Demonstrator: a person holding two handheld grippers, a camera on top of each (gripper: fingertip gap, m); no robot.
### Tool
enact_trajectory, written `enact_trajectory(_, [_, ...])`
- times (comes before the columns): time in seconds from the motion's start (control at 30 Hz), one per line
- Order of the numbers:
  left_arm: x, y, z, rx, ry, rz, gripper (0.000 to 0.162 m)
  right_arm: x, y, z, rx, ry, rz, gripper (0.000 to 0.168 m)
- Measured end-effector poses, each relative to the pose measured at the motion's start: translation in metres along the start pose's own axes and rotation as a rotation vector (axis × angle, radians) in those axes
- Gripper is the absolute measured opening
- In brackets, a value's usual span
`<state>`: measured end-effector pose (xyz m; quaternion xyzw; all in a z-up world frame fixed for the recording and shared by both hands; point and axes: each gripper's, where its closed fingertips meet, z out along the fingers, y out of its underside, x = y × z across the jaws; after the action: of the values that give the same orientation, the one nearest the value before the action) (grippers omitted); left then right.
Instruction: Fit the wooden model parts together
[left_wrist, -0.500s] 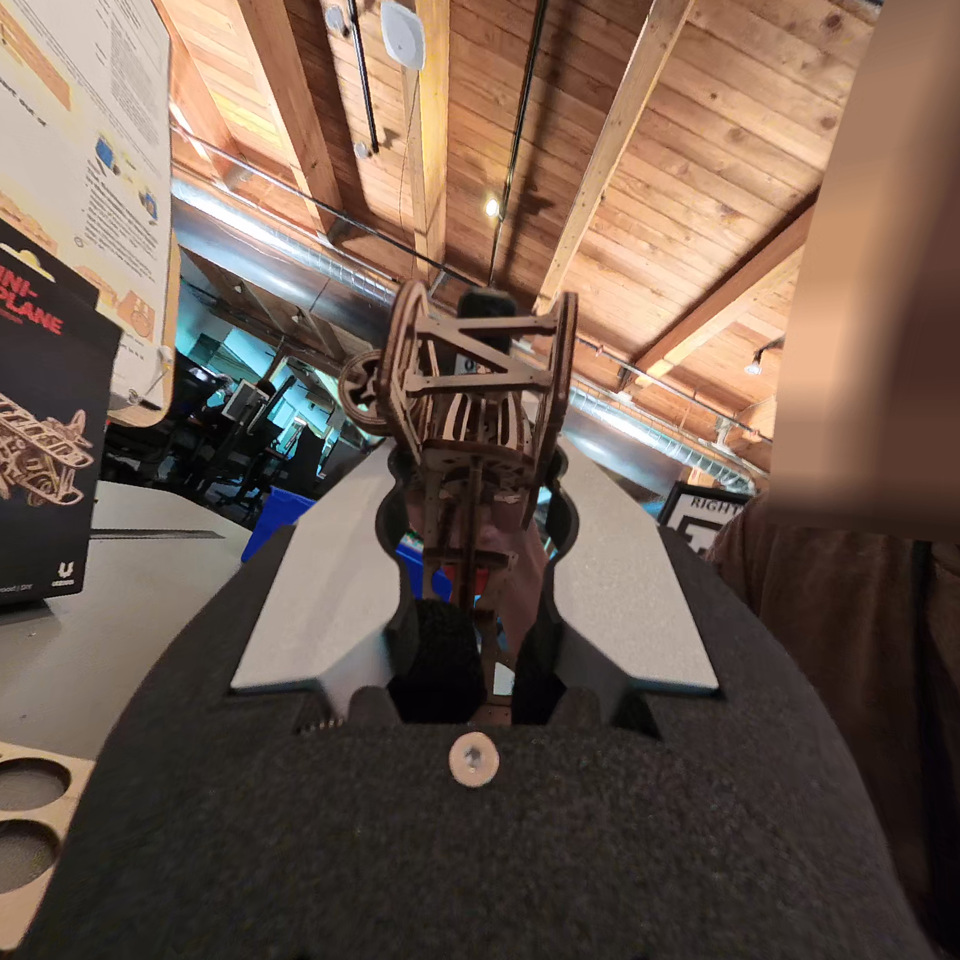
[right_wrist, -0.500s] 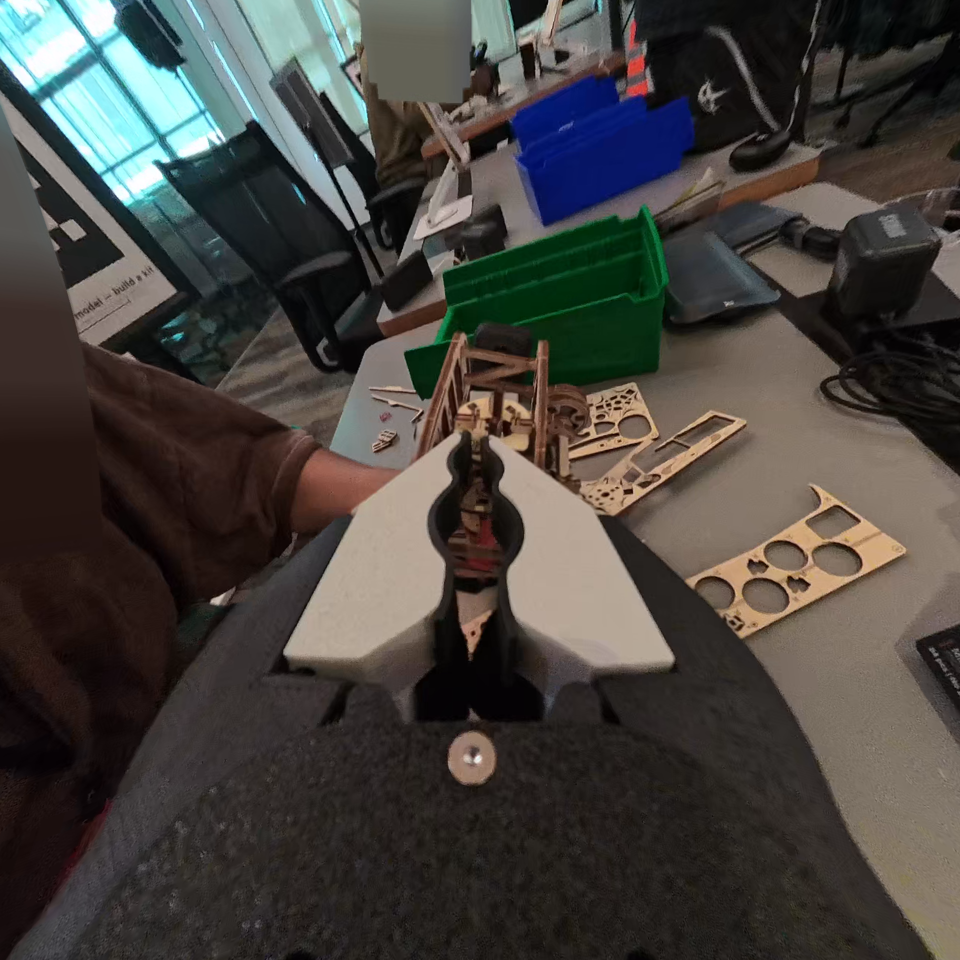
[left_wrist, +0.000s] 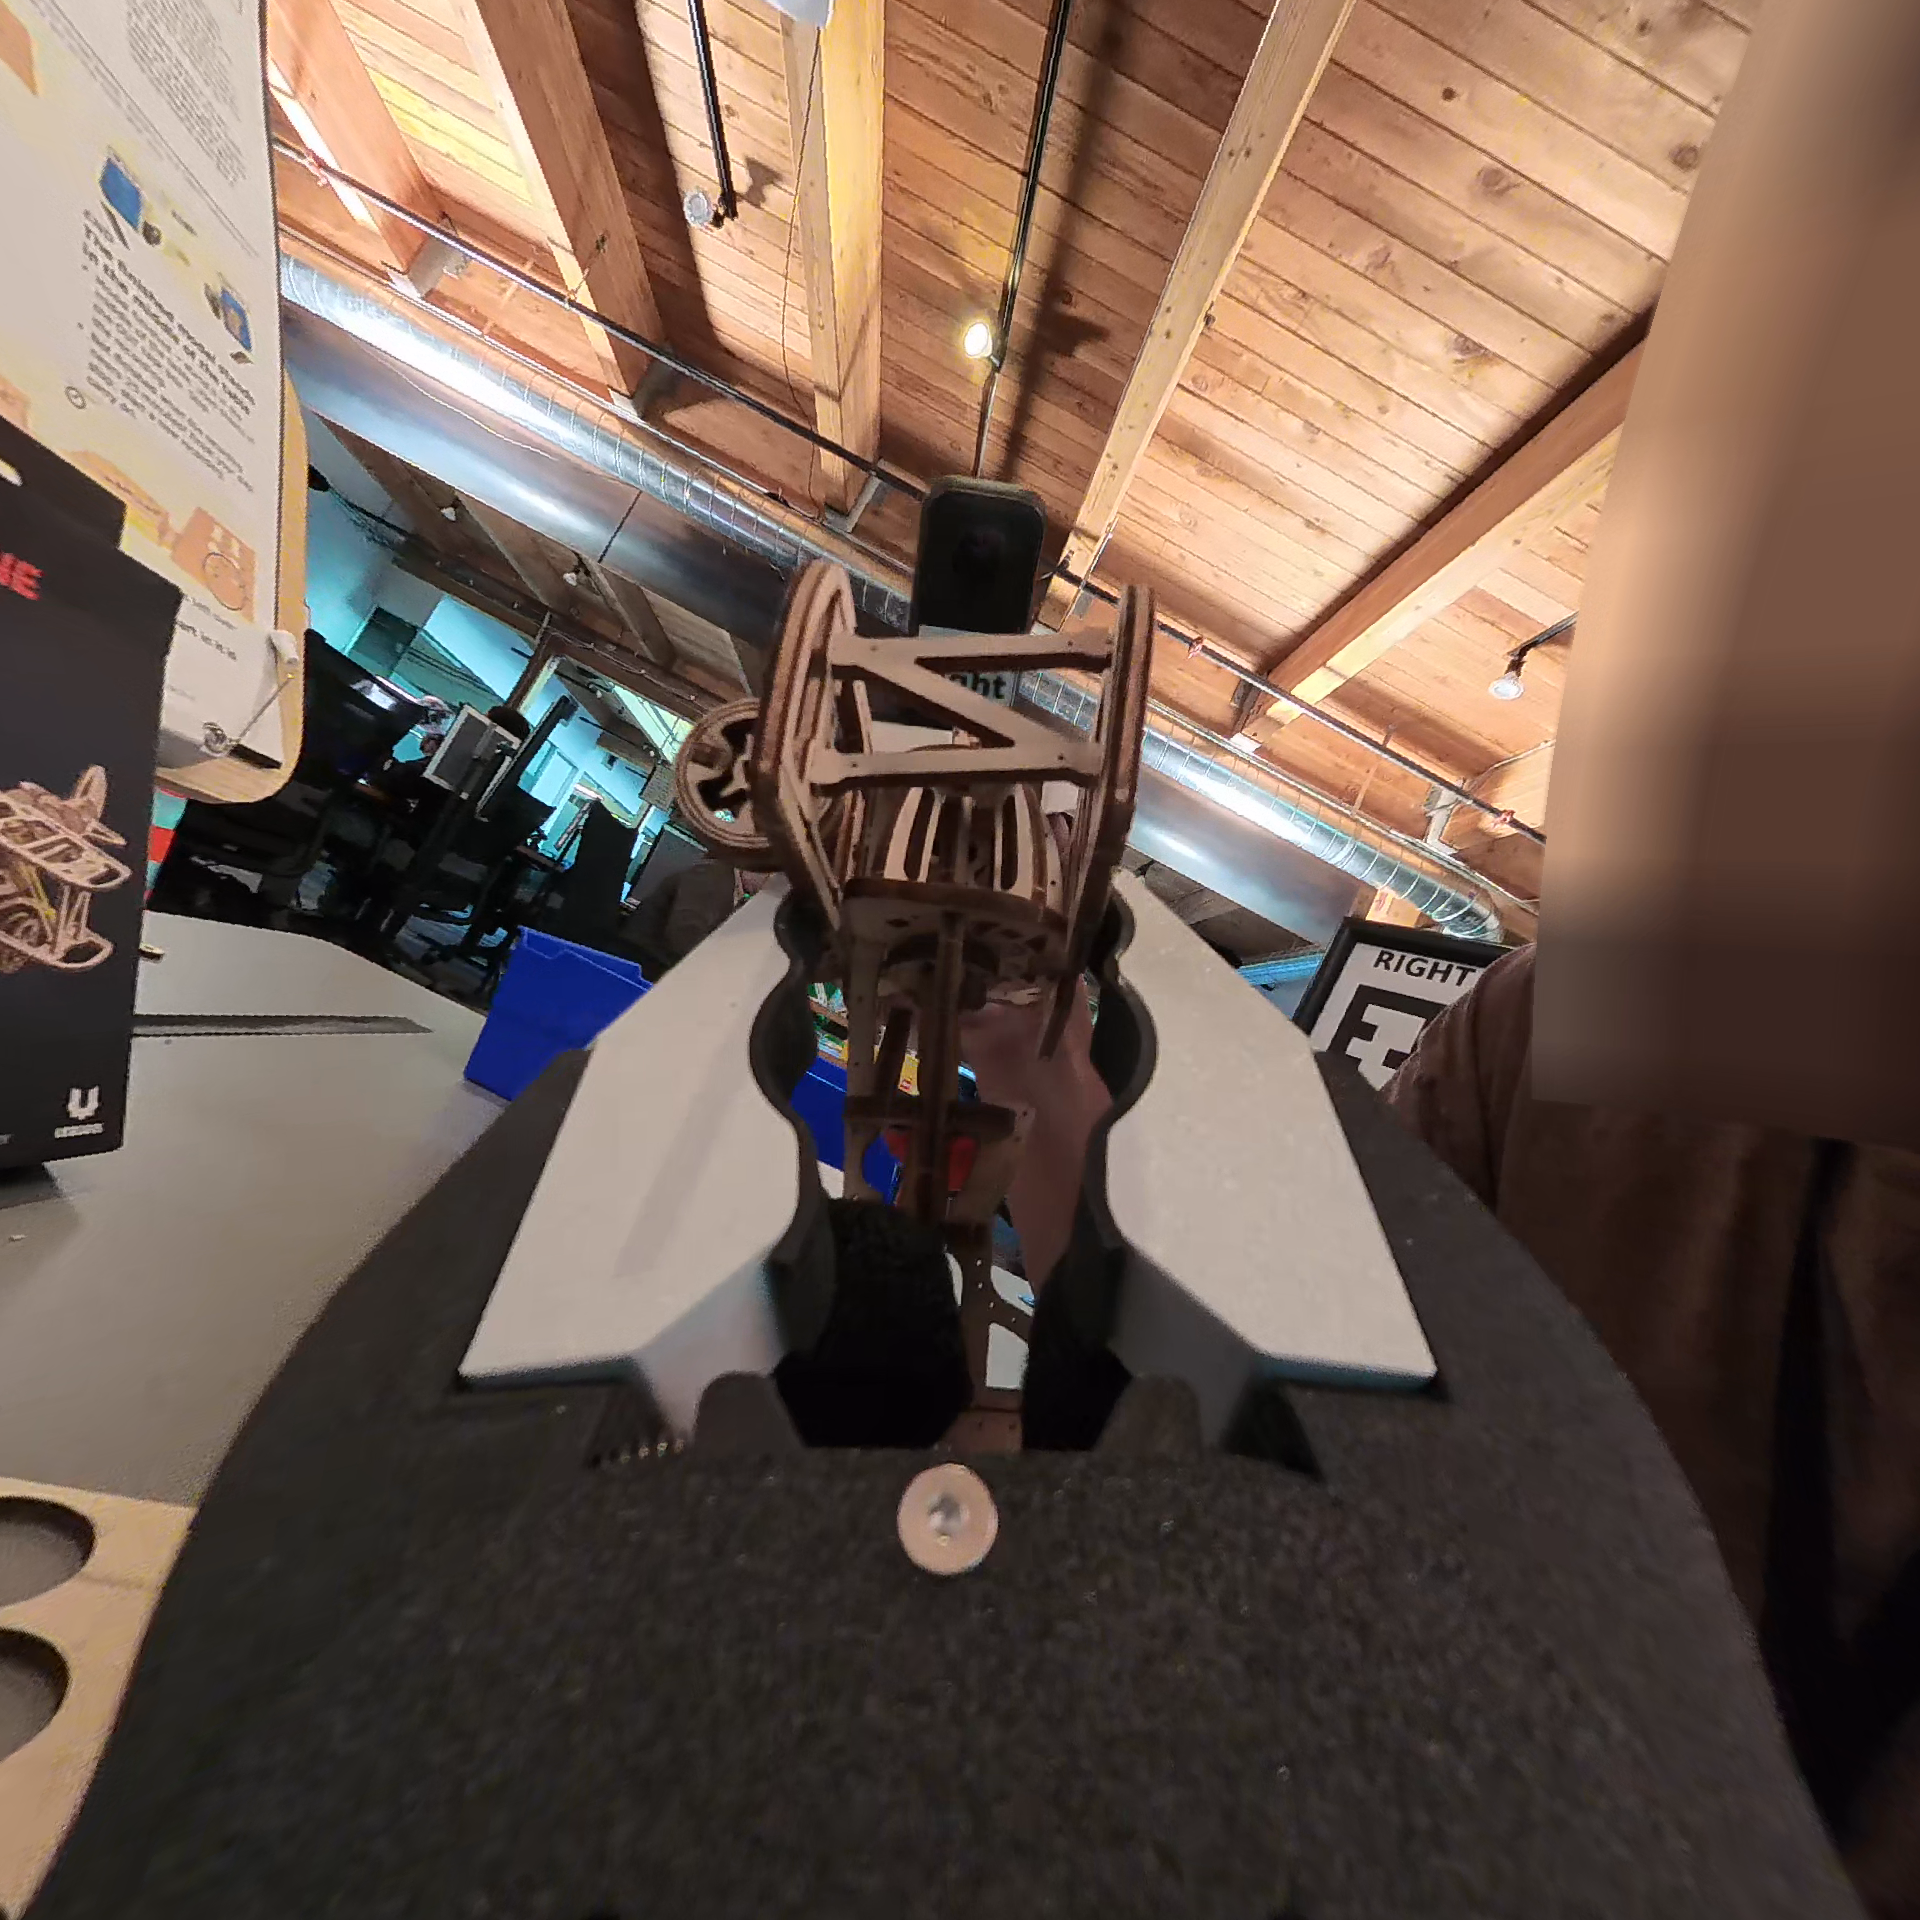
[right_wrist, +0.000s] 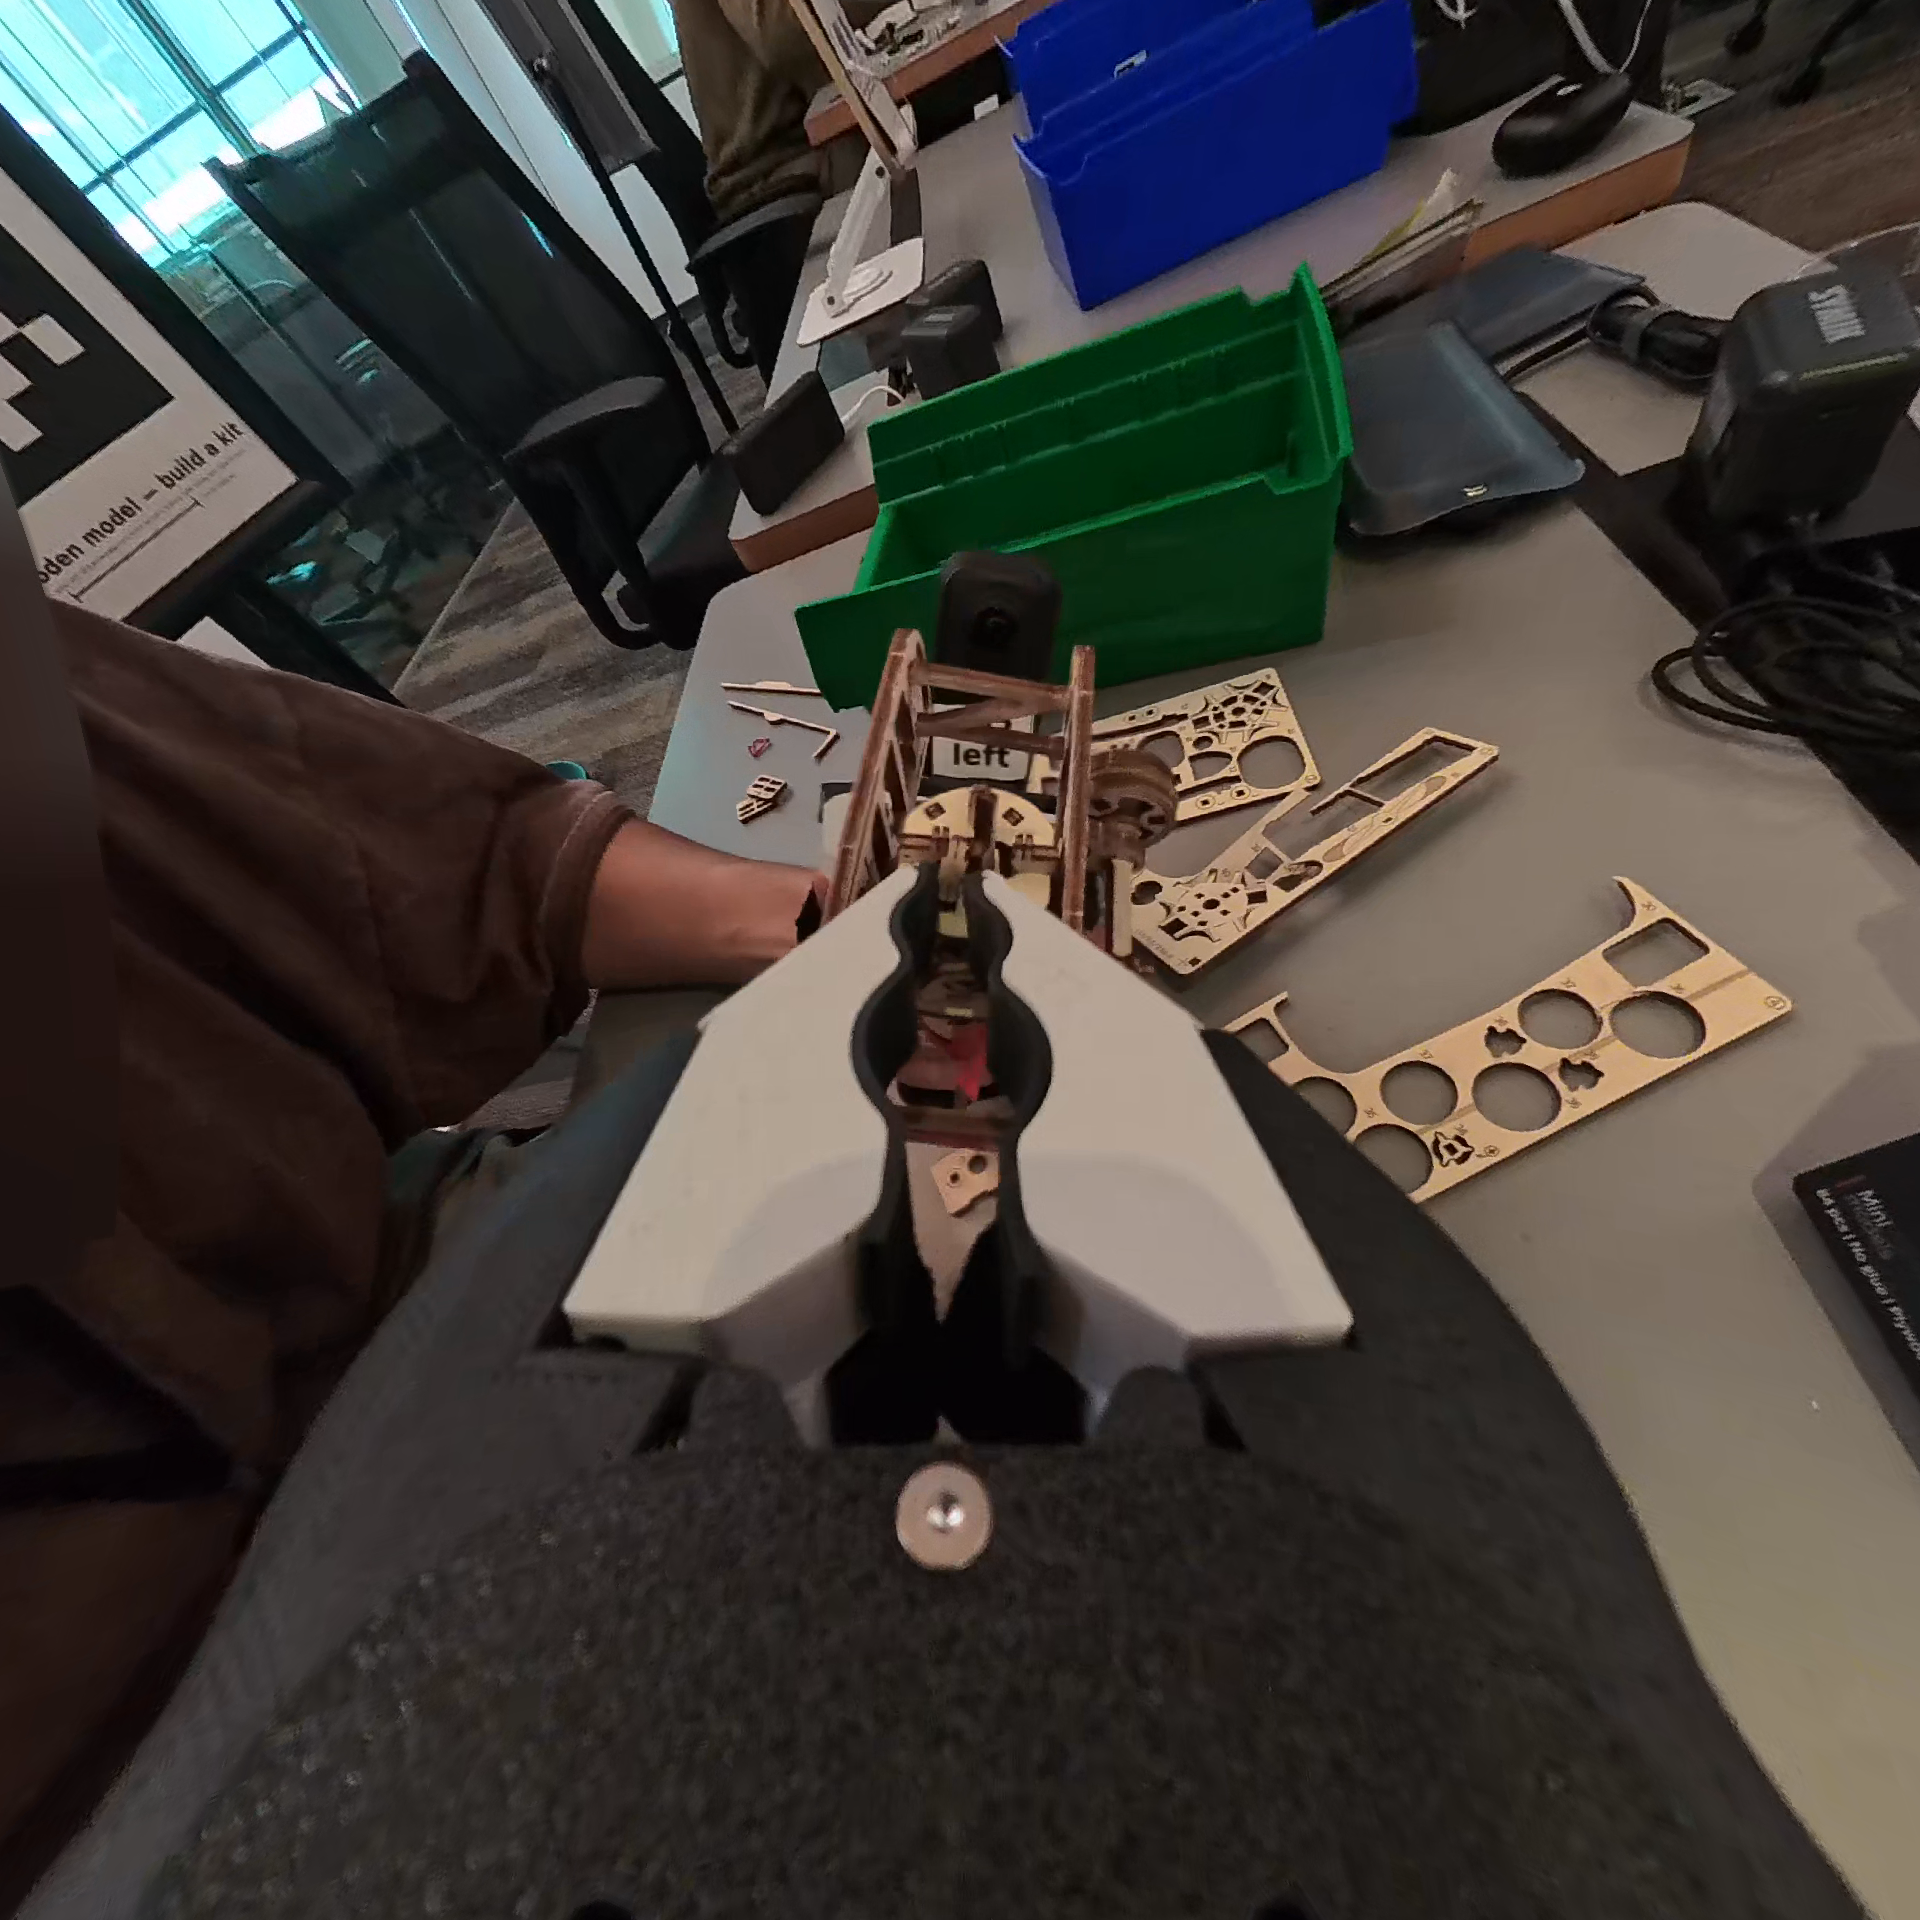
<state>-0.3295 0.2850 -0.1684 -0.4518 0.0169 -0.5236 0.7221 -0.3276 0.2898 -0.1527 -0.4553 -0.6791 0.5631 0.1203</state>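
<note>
Wooden biplane model held aloft between both grippers; left gripper clamps its fuselage, right gripper pinches the nose; frame largely assembled; emptied part sheets on table; remaining pieces unclear.

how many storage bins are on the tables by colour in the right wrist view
green bin: 1
blue bins: 2, nested one behind the other
total: 3
</note>
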Motion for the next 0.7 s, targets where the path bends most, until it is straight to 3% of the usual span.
enact_trajectory(0.37, [-0.002, -0.001, -0.001, -0.013, -0.014, 0.018, 0.048, 0.003, -0.004, 0.000, 0.028, 0.013, 0.002, 0.004])
enact_trajectory(0.7, [-0.002, -0.008, -0.002, 0.068, -0.014, 0.012, 0.049, 0.009, -0.022, -0.002, 0.218, -0.009, 0.122, 0.004])
